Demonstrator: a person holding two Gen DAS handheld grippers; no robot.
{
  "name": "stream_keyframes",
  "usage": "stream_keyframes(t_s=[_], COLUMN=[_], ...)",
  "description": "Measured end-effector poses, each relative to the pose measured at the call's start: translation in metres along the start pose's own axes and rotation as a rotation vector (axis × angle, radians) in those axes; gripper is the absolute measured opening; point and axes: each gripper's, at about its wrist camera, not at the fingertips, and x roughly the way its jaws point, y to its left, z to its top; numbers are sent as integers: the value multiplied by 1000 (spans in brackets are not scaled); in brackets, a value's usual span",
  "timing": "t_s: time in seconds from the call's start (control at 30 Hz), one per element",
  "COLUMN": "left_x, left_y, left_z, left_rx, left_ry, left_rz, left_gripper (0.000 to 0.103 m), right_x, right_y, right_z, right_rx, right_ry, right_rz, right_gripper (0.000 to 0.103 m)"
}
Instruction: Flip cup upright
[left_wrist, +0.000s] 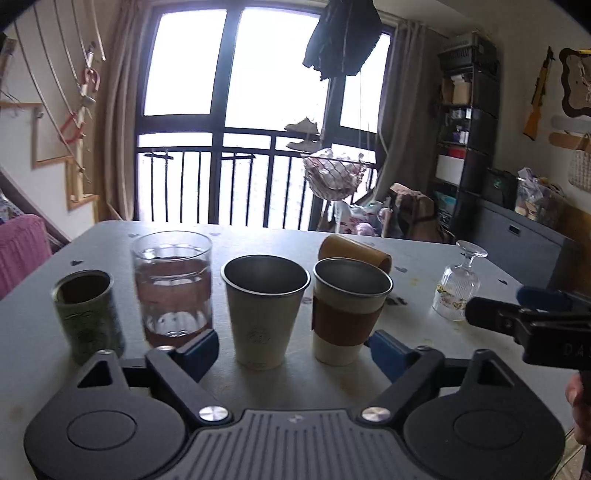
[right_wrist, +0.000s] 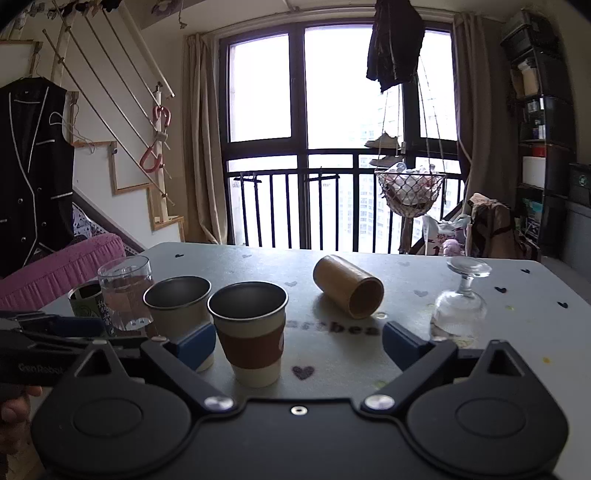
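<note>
A tan cylindrical bamboo cup (right_wrist: 347, 286) lies on its side on the grey bench (right_wrist: 517, 295), ahead of the right claw (right_wrist: 299, 341) and left claw (left_wrist: 291, 350), both spread apart and empty.

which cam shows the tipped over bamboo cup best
The right wrist view: the bamboo cup lies on its side in full sight, open mouth facing the camera. In the left wrist view the bamboo cup is mostly hidden behind the sleeved cup.
</note>
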Motion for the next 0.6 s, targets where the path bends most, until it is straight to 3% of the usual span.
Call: stream_keyframes(t_s=[0.2, 0.6], left_x=[-20, -61], left_y=[-1, -8], left_z=[-15, -43], left_rx=[2, 35], left_ry=[-10, -70], left_rz=[48, 71], left_gripper=[101, 103], right_x=[-25, -68], right_y=[0, 0], right_z=[-14, -38], right_rx=[-2, 7], right_ry=[-26, -63], right_rz=[-39, -87], right_gripper=[103, 103])
